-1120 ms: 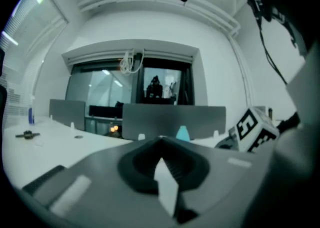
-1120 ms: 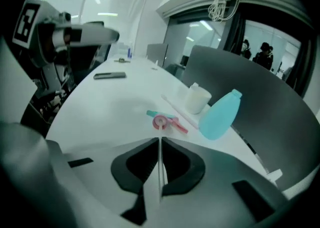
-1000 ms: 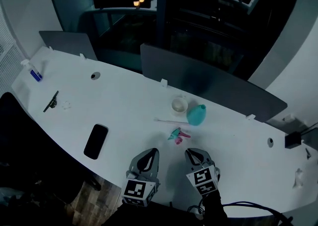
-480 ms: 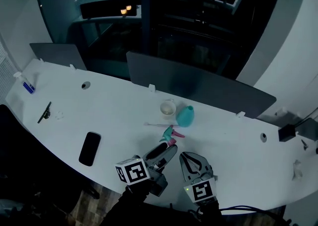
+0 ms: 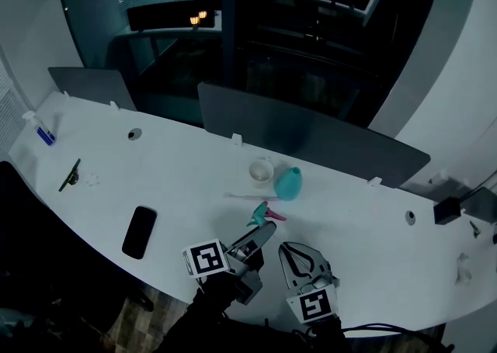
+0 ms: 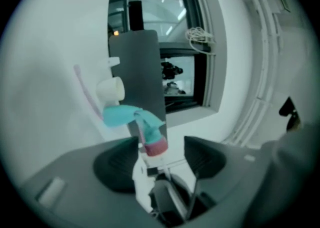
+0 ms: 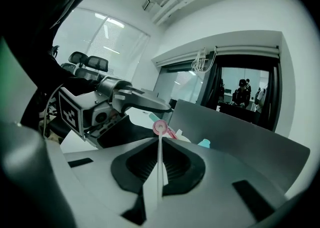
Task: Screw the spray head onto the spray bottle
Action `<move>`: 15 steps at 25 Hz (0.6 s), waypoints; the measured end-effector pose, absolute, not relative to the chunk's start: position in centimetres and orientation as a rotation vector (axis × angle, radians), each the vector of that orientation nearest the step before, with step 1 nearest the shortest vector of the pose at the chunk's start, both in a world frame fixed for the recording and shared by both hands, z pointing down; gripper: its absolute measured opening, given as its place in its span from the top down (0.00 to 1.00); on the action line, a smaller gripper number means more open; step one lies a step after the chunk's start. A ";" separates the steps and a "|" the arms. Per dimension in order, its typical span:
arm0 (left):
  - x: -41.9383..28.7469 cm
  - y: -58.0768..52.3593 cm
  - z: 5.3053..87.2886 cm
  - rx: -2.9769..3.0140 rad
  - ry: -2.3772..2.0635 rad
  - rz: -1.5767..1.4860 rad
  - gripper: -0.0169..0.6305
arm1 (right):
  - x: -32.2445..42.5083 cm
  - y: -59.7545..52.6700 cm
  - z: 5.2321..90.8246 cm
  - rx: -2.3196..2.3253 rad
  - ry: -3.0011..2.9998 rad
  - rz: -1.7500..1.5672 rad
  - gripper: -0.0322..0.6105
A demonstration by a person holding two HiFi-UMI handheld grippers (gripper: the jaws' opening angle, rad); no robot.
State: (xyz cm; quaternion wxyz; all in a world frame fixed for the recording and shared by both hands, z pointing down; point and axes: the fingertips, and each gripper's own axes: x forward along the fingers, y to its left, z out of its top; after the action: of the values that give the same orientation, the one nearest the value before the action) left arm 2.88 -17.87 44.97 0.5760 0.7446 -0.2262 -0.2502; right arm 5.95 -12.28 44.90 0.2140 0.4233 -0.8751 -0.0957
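Note:
The spray head (image 5: 266, 212), teal with a pink collar, lies on the white table (image 5: 186, 165). Just behind it the teal bottle (image 5: 288, 183) lies on its side. My left gripper (image 5: 262, 230) is rolled on its side right at the spray head. In the left gripper view the pink collar (image 6: 156, 145) sits between the two jaws, and the pads do not touch it. The left gripper (image 6: 159, 158) is closing. My right gripper (image 5: 297, 251) rests shut and empty to the right, close to the near edge. In the right gripper view its tips (image 7: 159, 142) point at the collar (image 7: 160, 127).
A white cup (image 5: 261, 171) stands beside the bottle, and a thin tube (image 5: 241, 196) lies left of the spray head. A black phone (image 5: 140, 231) lies near the front edge at left. Grey divider panels (image 5: 311, 138) line the far side. A small spray bottle (image 5: 40, 133) stands far left.
My left gripper has opened, rolled onto its side and moved forward until its jaws flank the spray head. The right gripper stays shut and has drawn back slightly.

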 end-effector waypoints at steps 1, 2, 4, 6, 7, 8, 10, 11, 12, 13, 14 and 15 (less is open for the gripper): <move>2.9 -17.9 44.9 1.739 -0.523 -0.590 0.53 | 5.9 -12.2 44.9 1.171 -2.430 -0.274 0.92; 2.9 -17.9 44.9 1.737 -0.519 -0.589 0.54 | 5.9 -12.2 44.9 1.167 -2.432 -0.280 0.92; 2.9 -17.9 44.9 1.735 -0.515 -0.590 0.58 | 5.9 -12.1 45.0 1.161 -2.433 -0.287 0.92; 2.9 -17.9 44.8 1.727 -0.503 -0.600 0.58 | 6.0 -12.0 45.0 1.160 -2.436 -0.289 0.92; 2.9 -17.9 44.8 1.725 -0.496 -0.603 0.59 | 6.0 -12.0 44.9 1.162 -2.441 -0.292 0.92; 2.9 -17.8 44.7 1.727 -0.490 -0.602 0.61 | 6.1 -11.9 44.8 1.164 -2.445 -0.297 0.92; 2.9 -17.8 44.7 1.739 -0.483 -0.590 0.68 | 6.2 -11.9 44.7 1.169 -2.448 -0.306 0.92; 2.9 -17.7 44.7 1.749 -0.481 -0.581 0.75 | 6.3 -11.8 44.7 1.171 -2.450 -0.308 0.92; 2.9 -17.6 44.8 1.759 -0.481 -0.572 0.75 | 6.3 -11.7 44.7 1.171 -2.451 -0.308 0.92; 3.0 -17.6 44.8 1.766 -0.481 -0.564 0.76 | 6.4 -11.7 44.8 1.170 -2.452 -0.308 0.92; 3.0 -17.5 44.9 1.769 -0.481 -0.559 0.76 | 6.4 -11.6 44.8 1.167 -2.454 -0.309 0.92; 3.0 -17.5 44.9 1.771 -0.480 -0.556 0.76 | 6.4 -11.6 44.8 1.167 -2.460 -0.309 0.92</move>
State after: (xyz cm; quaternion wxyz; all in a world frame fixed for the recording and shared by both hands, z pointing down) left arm 3.02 -17.50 44.86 0.5745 0.7561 -0.2049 -0.2372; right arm 6.36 -11.57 44.82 0.1996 0.4172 -0.8797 -0.1105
